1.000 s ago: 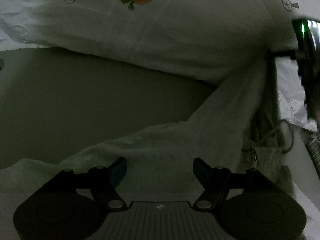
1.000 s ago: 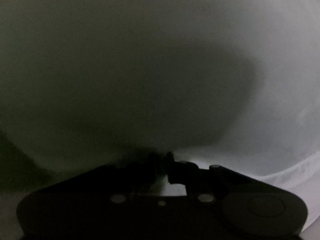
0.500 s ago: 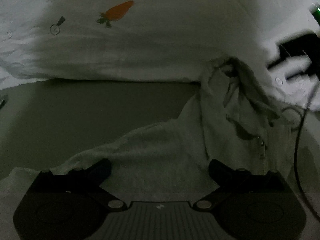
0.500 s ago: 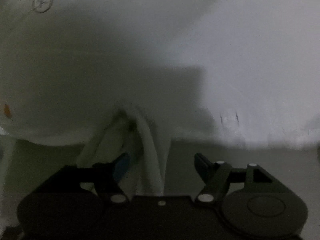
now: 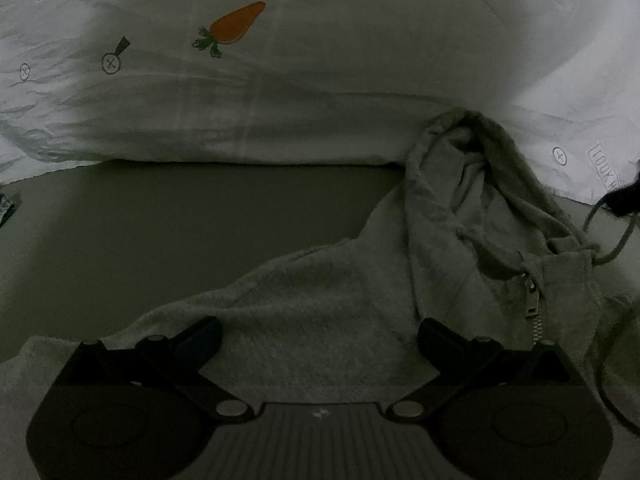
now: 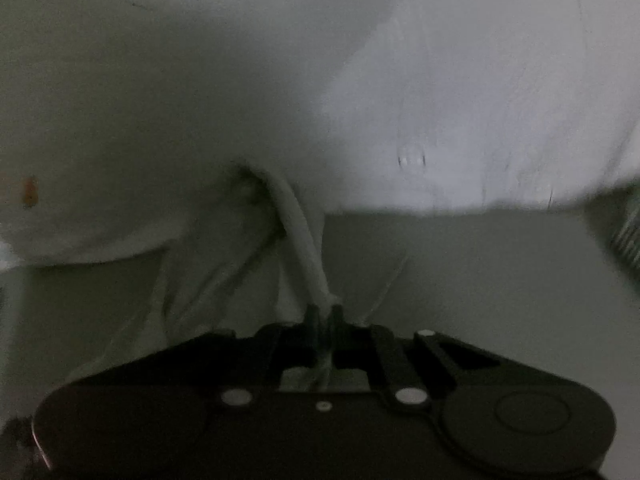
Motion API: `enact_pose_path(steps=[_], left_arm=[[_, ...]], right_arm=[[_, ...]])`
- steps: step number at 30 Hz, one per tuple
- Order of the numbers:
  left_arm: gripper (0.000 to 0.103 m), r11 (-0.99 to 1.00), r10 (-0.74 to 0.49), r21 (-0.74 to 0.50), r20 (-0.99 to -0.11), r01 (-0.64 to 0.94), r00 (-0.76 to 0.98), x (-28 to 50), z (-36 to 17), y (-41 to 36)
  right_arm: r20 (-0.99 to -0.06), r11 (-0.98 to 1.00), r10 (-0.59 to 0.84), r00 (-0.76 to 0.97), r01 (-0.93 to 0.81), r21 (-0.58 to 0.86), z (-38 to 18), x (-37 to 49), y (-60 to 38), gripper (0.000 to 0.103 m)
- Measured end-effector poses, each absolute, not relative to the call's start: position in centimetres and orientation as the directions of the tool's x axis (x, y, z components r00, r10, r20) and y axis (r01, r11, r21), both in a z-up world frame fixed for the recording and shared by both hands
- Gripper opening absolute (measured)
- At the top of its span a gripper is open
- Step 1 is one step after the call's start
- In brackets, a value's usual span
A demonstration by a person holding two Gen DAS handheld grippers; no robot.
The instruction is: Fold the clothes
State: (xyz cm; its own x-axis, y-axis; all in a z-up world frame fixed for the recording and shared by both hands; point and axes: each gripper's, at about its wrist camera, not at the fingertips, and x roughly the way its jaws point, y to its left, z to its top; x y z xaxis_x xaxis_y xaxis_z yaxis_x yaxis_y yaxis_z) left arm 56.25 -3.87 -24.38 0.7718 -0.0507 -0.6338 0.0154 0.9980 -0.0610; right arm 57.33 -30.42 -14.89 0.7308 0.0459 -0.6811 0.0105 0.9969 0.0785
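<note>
A soft grey hooded jacket with a metal zip (image 5: 460, 264) lies on a flat dull grey-green bed top (image 5: 180, 224). Its hood end is bunched up and touches the big white pillow with an orange carrot picture (image 5: 320, 80) at the far edge of the bed top. The left gripper (image 5: 320, 334) has its jaws spread wide over the jacket and holds nothing; they have just been opening. The right gripper (image 6: 325, 312) is closed tight on a thin fold of the pale cloth; its jaws have just been closing. This view is blurry
</note>
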Motion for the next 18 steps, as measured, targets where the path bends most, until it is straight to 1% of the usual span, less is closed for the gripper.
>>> enact_pose_path(steps=[5, 7, 8, 9, 10, 11, 12, 14, 15, 16, 18], left_arm=[[0.103, 0.998, -0.051, -0.059, -0.635, 0.017, 0.771, 56.4, -24.4, -3.8], [0.103, 0.998, -0.049, -0.057, -0.635, 0.017, 0.771, 56.4, -24.4, -3.9], [0.103, 0.998, -0.049, -0.056, -0.635, 0.017, 0.771, 56.4, -24.4, -3.9], [0.103, 0.998, -0.049, -0.056, -0.635, 0.017, 0.771, 56.4, -24.4, -3.9], [0.103, 0.998, -0.049, -0.055, -0.635, 0.018, 0.771, 56.4, -24.4, -3.9], [0.103, 0.998, -0.048, -0.054, -0.635, 0.018, 0.771, 56.5, -24.4, -3.9], [0.103, 0.998, -0.048, -0.054, -0.635, 0.018, 0.771, 56.5, -24.4, -3.9], [0.103, 0.998, -0.047, -0.054, -0.636, 0.017, 0.771, 56.5, -24.4, -3.9], [0.103, 0.998, -0.047, -0.054, -0.636, 0.017, 0.771, 56.5, -24.4, -3.9], [0.103, 0.998, -0.047, -0.053, -0.636, 0.016, 0.771, 56.5, -24.4, -3.9], [0.103, 0.998, -0.046, -0.053, -0.636, 0.016, 0.771, 56.5, -24.4, -3.9]], right_arm=[[-0.508, 0.997, -0.015, 0.861, -0.024, -0.071, -10.3, 51.4, -28.2, 0.005], [-0.449, 0.986, -0.031, 0.893, -0.045, -0.158, -9.0, 47.7, -27.0, 0.006], [-0.437, 0.978, -0.024, 0.899, -0.07, -0.198, -8.9, 46.2, -26.2, 0.007], [-0.435, 0.966, -0.017, 0.9, -0.098, -0.24, -9.1, 44.7, -25.5, 0.011], [-0.453, 0.953, -0.013, 0.891, -0.126, -0.276, -9.6, 43.2, -25.0, 0.017], [-0.488, 0.949, -0.015, 0.873, -0.141, -0.281, -11.0, 43.1, -24.6, 0.034], [-0.557, 0.956, -0.014, 0.83, -0.151, -0.25, -12.0, 42.7, -24.8, 0.043], [-0.693, 0.981, 0.008, 0.721, -0.141, -0.134, -13.9, 43.3, -25.6, 0.042], [-0.732, 0.988, 0.017, 0.681, -0.123, -0.092, -14.4, 43.2, -26.1, 0.043], [-0.748, 0.994, 0.024, 0.663, -0.098, -0.056, -14.6, 43.3, -26.7, 0.043], [-0.739, 0.998, 0.016, 0.673, -0.058, -0.032, -14.4, 44.2, -27.8, 0.046]])
